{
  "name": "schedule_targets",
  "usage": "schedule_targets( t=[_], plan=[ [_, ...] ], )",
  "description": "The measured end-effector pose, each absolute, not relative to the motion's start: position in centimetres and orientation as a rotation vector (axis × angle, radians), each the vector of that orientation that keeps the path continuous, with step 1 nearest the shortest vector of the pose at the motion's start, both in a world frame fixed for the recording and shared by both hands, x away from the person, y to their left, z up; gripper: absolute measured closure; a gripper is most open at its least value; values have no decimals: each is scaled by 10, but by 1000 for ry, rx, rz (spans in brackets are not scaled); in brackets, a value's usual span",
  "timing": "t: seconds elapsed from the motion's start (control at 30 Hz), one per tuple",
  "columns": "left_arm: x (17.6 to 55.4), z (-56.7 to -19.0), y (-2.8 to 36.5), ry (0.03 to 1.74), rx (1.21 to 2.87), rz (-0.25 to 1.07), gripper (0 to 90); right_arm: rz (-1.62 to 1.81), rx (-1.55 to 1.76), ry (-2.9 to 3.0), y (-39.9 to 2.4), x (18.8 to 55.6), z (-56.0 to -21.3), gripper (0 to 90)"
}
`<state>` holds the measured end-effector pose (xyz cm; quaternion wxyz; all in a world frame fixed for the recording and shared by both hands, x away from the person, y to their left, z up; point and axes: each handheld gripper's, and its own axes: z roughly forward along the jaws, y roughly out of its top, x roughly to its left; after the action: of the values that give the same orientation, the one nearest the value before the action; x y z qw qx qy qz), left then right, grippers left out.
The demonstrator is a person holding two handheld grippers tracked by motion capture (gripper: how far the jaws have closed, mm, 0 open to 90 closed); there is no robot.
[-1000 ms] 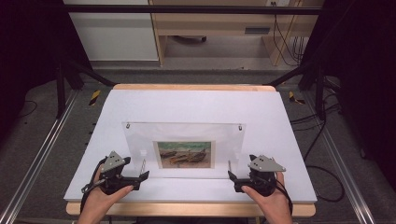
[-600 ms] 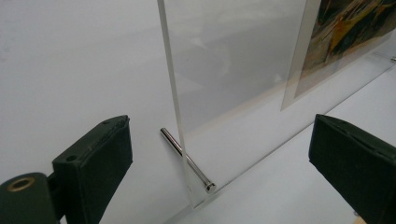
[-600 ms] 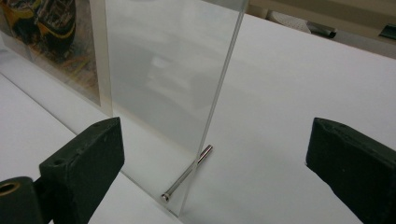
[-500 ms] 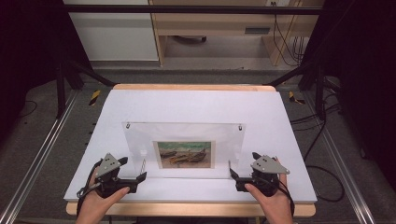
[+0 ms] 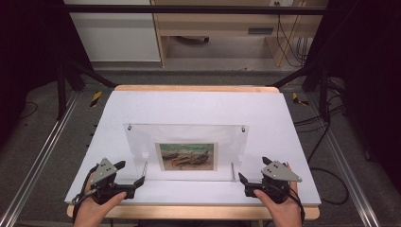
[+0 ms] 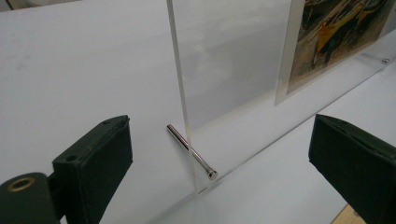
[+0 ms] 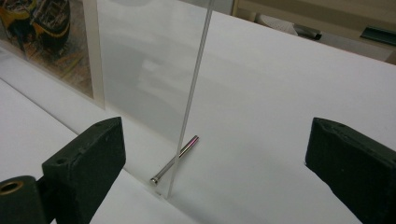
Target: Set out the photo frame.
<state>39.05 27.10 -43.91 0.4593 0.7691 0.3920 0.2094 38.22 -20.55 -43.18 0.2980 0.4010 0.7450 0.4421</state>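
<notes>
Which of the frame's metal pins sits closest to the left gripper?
The bottom-left pin, at the frame's lower left corner just ahead of the left gripper.

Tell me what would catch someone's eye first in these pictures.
A clear acrylic picture frame stands upright mid-table on the white table, holding a small painting of boats. The left gripper and right gripper, both open, sit at its two lower corners, each facing a metal support pin through the frame's edge.

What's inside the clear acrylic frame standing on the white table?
The clear acrylic frame holds a small painted print of boats, set low and centred. The print's back is hidden.
</notes>
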Motion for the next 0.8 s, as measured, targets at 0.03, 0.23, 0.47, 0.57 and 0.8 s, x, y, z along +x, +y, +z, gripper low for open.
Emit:
schedule_targets(
  t=[0.03, 0.23, 0.47, 0.57, 0.8],
  plan=[
    [390, -439, 272, 966, 1893, 518, 56, 1176, 1066, 1980, -206, 381, -432, 54],
    [386, -437, 277, 973, 1884, 538, 59, 1164, 1077, 1956, -211, 376, -432, 55],
    [382, -434, 288, 997, 1872, 575, 64, 1151, 1122, 1895, -222, 370, -430, 60],
    [380, -433, 294, 1011, 1878, 600, 67, 1133, 1155, 1869, -227, 368, -430, 64],
    [385, -429, 309, 1058, 1908, 667, 76, 1105, 1263, 1800, -243, 373, -434, 72]
  ],
)
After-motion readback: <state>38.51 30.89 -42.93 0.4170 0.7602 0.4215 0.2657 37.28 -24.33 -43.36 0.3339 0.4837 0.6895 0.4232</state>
